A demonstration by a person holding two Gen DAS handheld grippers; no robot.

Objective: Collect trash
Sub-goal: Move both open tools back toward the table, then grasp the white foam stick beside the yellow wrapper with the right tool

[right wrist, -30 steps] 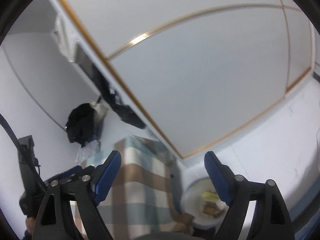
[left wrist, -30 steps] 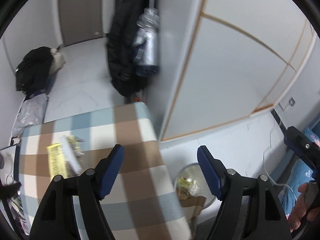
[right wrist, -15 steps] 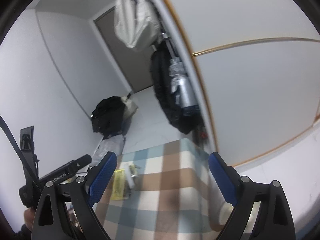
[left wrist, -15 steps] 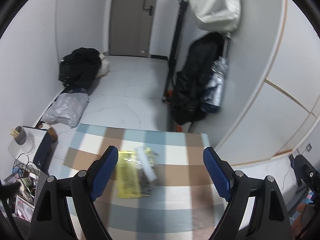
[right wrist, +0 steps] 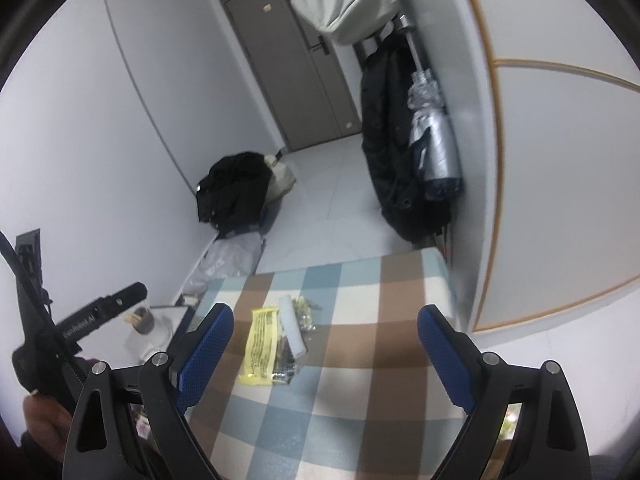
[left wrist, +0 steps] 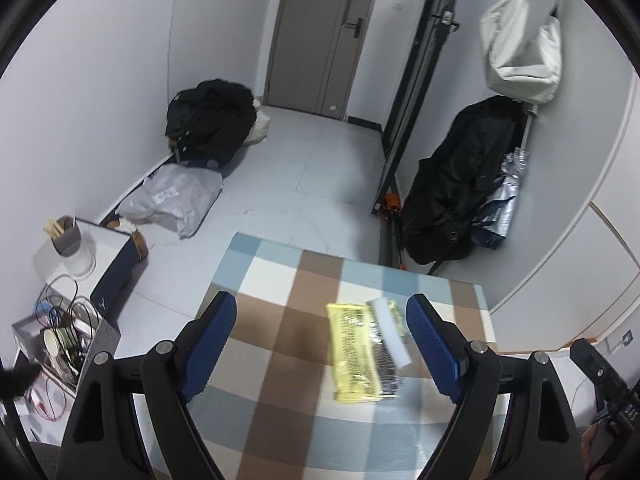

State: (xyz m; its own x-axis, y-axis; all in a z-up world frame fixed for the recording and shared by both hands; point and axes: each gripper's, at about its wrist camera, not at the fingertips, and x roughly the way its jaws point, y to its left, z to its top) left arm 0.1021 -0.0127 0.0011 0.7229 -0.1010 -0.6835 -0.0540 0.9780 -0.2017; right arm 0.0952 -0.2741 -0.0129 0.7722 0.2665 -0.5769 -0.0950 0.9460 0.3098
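Black claw (left wrist: 322,350), blue ribbed pads (left wrist: 434,354), silver screws

White walls, pale tiled floor (left wrist: 320,168), grey-brown door (left wrist: 320,36); checked worktop (left wrist: 280,360); dark coat (left wrist: 460,184), possibly on a rack.

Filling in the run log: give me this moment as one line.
phase: approach | left gripper: open, empty | right gripper: open, empty | target: yellow wrapper flat on checked tablecloth, untouched
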